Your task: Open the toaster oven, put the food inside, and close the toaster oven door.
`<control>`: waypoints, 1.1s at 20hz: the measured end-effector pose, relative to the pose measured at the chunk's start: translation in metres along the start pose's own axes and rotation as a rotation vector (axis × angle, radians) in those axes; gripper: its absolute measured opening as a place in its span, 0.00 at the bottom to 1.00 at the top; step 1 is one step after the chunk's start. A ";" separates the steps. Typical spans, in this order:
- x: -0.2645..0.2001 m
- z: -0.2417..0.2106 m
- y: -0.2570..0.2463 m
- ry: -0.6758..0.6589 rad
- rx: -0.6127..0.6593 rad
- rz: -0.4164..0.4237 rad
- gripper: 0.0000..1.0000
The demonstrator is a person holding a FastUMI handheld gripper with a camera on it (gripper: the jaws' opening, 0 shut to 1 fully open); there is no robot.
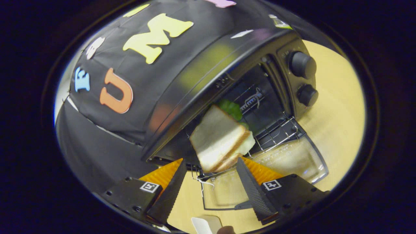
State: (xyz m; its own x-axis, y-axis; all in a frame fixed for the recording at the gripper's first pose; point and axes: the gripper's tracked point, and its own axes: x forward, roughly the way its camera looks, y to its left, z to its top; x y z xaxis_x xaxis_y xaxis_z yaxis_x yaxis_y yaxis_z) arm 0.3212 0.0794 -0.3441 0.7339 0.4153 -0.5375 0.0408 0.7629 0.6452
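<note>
The black toaster oven stands on the wooden table with its glass door folded down flat. Its wire rack shows inside the cavity. A sandwich of white bread with green lettuce and a pale filling sits tilted at the oven's mouth, over the front of the rack. Its near corner reaches in between my fingertips. My gripper is open. The right finger is at the sandwich's edge, and the left finger stands clear of it with a gap.
Two round knobs sit on the oven's control panel beside the cavity. The light wooden table stretches past the oven. A small white object lies on the table just behind the fingers. Black cloth backs the booth.
</note>
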 end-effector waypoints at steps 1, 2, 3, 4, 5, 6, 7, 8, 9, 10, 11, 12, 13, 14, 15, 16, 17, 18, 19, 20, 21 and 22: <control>-0.009 0.000 0.001 -0.002 -0.041 -0.011 1.00; -0.017 0.000 0.003 -0.013 -0.080 -0.019 1.00; -0.027 -0.001 0.005 -0.018 -0.121 -0.030 1.00; -0.038 -0.002 0.009 -0.024 -0.157 -0.034 1.00; -0.049 -0.004 0.012 -0.032 -0.188 -0.041 1.00; -0.062 -0.006 0.018 -0.042 -0.220 -0.050 1.00; -0.075 -0.008 0.020 -0.050 -0.261 -0.066 1.00; -0.086 -0.009 0.022 -0.064 -0.307 -0.079 1.00; -0.097 -0.012 0.022 -0.082 -0.355 -0.090 1.00; -0.108 -0.014 0.021 -0.101 -0.420 -0.112 1.00; -0.115 -0.015 0.016 -0.118 -0.486 -0.138 1.00; -0.123 -0.018 0.016 -0.132 -0.537 -0.149 1.00; -0.129 -0.021 0.013 -0.149 -0.568 -0.164 1.00; -0.132 -0.025 0.008 -0.159 -0.586 -0.175 1.00; -0.134 -0.029 0.002 -0.166 -0.597 -0.190 1.00; -0.133 -0.033 -0.007 -0.168 -0.598 -0.206 1.00; -0.129 -0.040 -0.014 -0.163 -0.600 -0.215 1.00; -0.126 -0.046 -0.020 -0.152 -0.595 -0.216 1.00; -0.119 -0.052 -0.028 -0.151 -0.593 -0.222 1.00; -0.113 -0.059 -0.038 -0.138 -0.593 -0.240 1.00; -0.106 -0.069 -0.050 -0.121 -0.582 -0.248 1.00; -0.098 -0.079 -0.059 -0.098 -0.565 -0.253 1.00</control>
State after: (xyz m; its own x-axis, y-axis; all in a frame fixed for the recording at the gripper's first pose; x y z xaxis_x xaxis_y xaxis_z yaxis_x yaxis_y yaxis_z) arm 0.1936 0.0329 -0.3719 0.8085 0.1601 -0.5663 -0.1234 0.9870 0.1029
